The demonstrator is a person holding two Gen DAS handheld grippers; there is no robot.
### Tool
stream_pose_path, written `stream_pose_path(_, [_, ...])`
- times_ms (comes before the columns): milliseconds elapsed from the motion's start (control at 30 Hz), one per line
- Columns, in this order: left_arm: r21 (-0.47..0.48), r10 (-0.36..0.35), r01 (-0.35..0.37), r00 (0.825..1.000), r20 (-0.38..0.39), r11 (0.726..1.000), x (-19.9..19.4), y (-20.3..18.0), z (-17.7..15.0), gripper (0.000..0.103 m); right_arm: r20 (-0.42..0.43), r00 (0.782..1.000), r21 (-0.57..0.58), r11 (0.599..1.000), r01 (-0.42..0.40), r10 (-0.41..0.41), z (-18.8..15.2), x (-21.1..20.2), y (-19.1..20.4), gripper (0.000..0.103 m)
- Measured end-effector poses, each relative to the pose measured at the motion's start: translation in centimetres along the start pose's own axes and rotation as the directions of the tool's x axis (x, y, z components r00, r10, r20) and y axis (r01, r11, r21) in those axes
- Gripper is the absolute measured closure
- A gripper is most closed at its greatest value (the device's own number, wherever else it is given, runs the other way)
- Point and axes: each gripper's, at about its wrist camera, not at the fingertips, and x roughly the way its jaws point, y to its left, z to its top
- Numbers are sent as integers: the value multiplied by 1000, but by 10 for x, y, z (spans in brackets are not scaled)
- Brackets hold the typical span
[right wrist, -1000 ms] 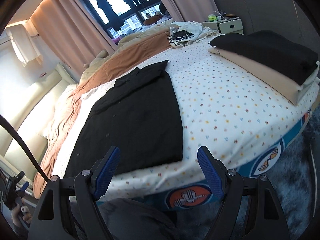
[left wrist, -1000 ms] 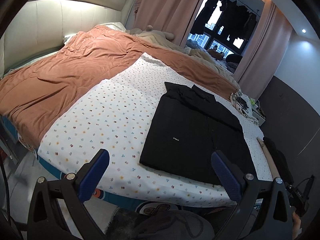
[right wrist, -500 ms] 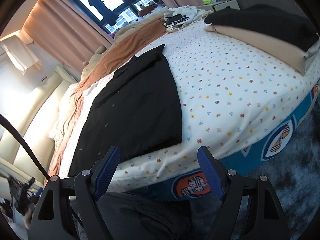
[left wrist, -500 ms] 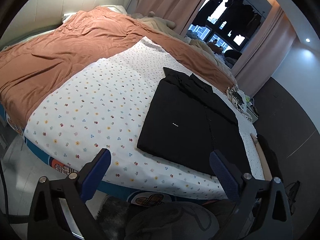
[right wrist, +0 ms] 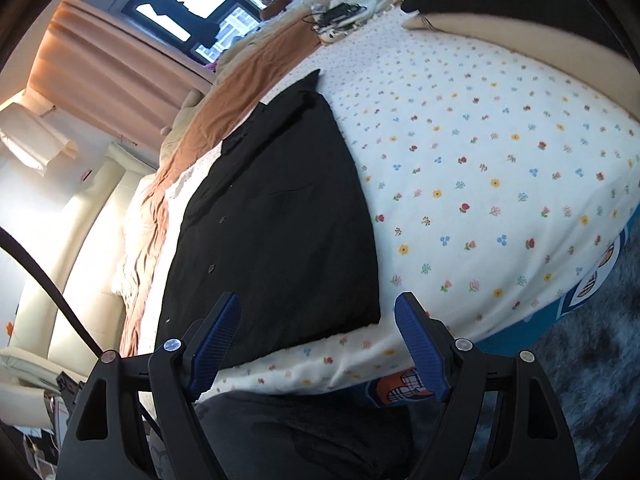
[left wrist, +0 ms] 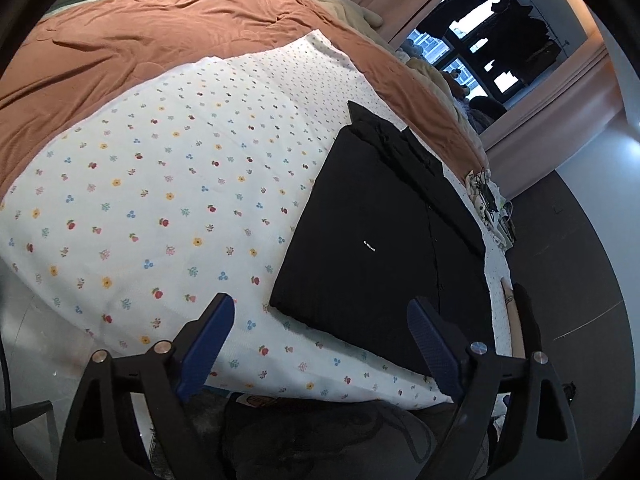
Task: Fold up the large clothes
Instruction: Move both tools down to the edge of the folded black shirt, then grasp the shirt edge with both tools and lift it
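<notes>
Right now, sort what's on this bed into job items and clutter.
Job:
black shirt, laid flat on the floral sheet
left gripper, open
right gripper, open

Lying about:
orange duvet
folded stack
tangled cables

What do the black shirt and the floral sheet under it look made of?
Black shirt: matte woven cloth, probably cotton blend; lies flat with crisp folded edges and small buttons. Floral sheet: soft printed cotton-like fabric, matte, lightly creased at the bed edge.

Count — black shirt (left wrist: pixel 384 236): 1; grippers: 2 — left gripper (left wrist: pixel 320 340), right gripper (right wrist: pixel 318 334); folded garments stacked (right wrist: pixel 520 20): 2.
</notes>
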Motion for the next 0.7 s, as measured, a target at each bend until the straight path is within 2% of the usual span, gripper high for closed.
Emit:
stream_pose_path(67, [-15, 13, -14, 1000, -27, 1000, 15, 5, 3, 24, -17, 1000, 20, 1000, 11, -11, 3, 12, -4, 27])
stream_pose_path(167, [-57, 23, -27, 996, -81, 998, 38, 17, 4, 33, -40, 999, 51, 998, 25, -23, 7, 27, -9, 34])
stream_pose_path(300, [-65, 20, -27, 993, -118, 998, 57, 25, 5, 35, -71, 997, 89, 996, 30, -23, 11, 40, -15, 35])
stream_pose_path(467, [-145, -84, 64, 987, -139, 987, 67, 35, 12, 35, -92, 993, 143, 988, -60, 73, 12, 52, -15, 35])
stream_pose_path(533, [-210, -175, 141, 973, -153, 967, 71, 39, 14, 35, -106, 981, 203, 969, -139, 163, 10, 56, -18, 35])
stream_pose_path(600, [-238, -226, 187, 963, -147, 953, 69, 39, 14, 35, -98, 965, 246, 945, -214, 244, 9, 56, -21, 35])
stream_pose_path(700, [-243, -292, 255, 947, -132, 936, 63, 35, 15, 35, -84, 950, 258, 927, -271, 301, 8, 54, -23, 35])
